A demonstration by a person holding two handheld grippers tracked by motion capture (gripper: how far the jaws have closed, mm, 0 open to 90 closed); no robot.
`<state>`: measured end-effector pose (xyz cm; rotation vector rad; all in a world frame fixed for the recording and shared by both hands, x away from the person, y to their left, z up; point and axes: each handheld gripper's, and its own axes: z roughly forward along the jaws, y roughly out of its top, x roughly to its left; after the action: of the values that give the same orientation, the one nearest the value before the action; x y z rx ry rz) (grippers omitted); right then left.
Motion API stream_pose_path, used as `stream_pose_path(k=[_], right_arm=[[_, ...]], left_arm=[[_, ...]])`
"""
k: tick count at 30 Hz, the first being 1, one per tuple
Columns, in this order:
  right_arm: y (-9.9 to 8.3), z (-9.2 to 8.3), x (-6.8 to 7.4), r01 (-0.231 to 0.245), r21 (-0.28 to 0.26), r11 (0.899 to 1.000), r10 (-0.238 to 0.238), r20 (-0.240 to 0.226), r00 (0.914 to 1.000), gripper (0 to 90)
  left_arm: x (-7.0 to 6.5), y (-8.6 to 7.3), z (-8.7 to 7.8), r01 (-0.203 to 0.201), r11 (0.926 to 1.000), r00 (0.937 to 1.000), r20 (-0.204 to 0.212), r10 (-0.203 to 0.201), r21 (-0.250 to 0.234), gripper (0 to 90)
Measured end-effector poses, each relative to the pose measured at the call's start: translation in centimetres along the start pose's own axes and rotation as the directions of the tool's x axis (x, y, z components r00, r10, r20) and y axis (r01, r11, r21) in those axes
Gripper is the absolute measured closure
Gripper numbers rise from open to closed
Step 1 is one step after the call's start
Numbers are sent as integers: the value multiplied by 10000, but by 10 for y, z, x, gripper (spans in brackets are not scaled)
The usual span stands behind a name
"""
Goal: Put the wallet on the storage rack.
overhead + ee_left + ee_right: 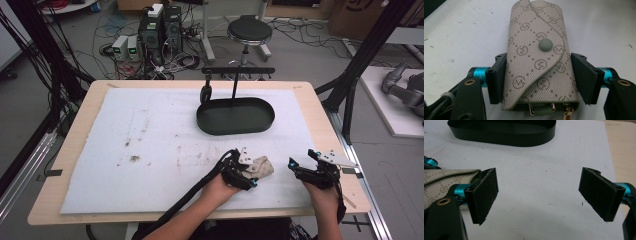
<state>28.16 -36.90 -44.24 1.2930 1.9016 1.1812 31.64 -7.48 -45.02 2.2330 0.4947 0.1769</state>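
Two grippers are in my hands at the near edge of the table (75, 150), both over the white mat (150, 140) that covers most of it. My left gripper (539, 77) has a beige patterned key pouch (536, 57) lying between its pads. From the left gripper view, the left pad sits against the pouch's side and the right pad touches or very nearly touches the other side; I cannot tell for certain that they are pressing in. The pouch lies flat on the mat with its flap folded across and held by a round grey-green snap (545, 45). Gold-coloured metal hardware (564, 110) peeks out at the near end, under the flap.

From the high view, the left gripper (245, 172) and pouch (260, 167) sit near the front of the mat, right of centre. My right gripper (306, 161) is just beside them to the right, apart from the pouch. Through the right gripper view its jaws stand wide open over bare mat with nothing between them (539, 192), and the pouch's edge (446, 182) shows past its left pad.

Farther back on the mat is a black oval tray (235, 127) with an upright post and crossbar (235, 75) rising from it, well apart from both grippers.
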Motion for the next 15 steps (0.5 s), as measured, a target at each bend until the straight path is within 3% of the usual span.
stream_pose_path(k=[8, 11, 15], right_arm=[[-1, 2, 1, 118, 62, 9999, -118, -11, 9999, 164], [0, 2, 2, 112, 79, 9999, -111, -58, 9999, 164], [-1, 2, 2, 104, 85, 9999, -104, -55, 9999, 164]], left_arm=[[19, 4, -22, -132, 9993, 9993, 351, 144, -357, 358], [30, 4, -34, 110, 9982, 9987, 502, -80, -588, 357], [43, 3, -50, -10, 9977, 9994, 339, 33, -683, 358]])
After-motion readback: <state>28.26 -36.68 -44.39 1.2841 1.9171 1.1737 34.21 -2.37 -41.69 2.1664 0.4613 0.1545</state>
